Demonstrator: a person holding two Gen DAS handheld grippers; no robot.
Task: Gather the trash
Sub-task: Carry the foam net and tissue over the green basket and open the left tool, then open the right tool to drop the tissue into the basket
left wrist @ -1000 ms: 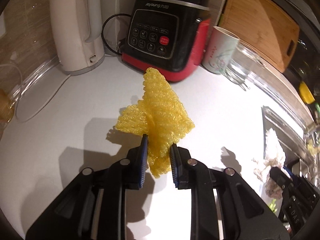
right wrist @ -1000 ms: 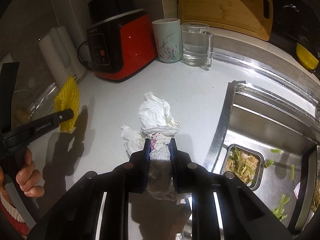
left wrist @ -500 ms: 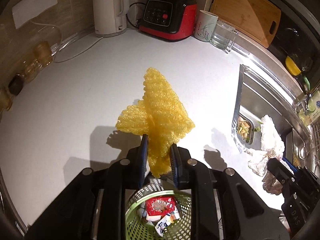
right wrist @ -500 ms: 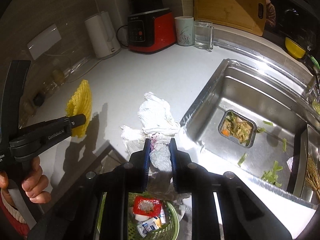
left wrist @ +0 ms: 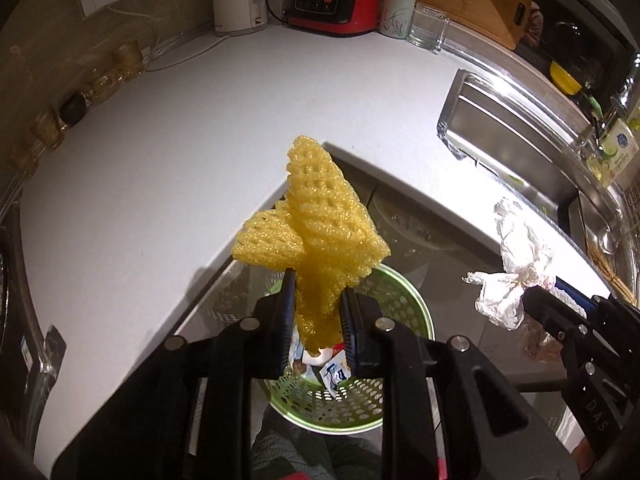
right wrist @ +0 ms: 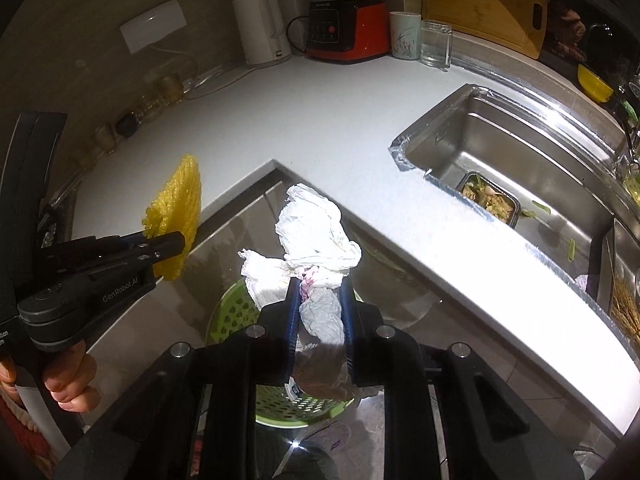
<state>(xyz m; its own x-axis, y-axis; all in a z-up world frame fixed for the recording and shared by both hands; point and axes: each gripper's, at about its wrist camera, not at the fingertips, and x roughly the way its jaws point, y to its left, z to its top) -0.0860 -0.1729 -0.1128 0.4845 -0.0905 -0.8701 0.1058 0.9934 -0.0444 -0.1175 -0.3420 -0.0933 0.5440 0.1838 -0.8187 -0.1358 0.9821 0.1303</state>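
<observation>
Left gripper (left wrist: 316,320) is clamped on a yellow foam net (left wrist: 320,236), jaws nearly closed, pads squeezing the net's lower stem while the rest fans out above the tips. Right gripper (right wrist: 320,320) is clamped the same way on a crumpled white tissue (right wrist: 316,232), wad sticking up past the tips with a tail hanging below between the fingers. Both loads hang off the white counter (left wrist: 160,160) edge, over the floor, roughly above the green perforated bin (left wrist: 400,308), which already holds wrappers. The net sits over the bin mouth in the left view; the tissue looks over the bin's nearer half in the right view, exact alignment hard to judge through the fisheye. Risks: both pieces are light and springy, so on release the net could bounce on the rim or drift outside; the tissue could cling to a pad and not fall, or its loose flap could catch the rim and drape over it. The two grippers are close together, so they could knock each other. The sink (right wrist: 520,152) with food scraps is well apart.
</observation>
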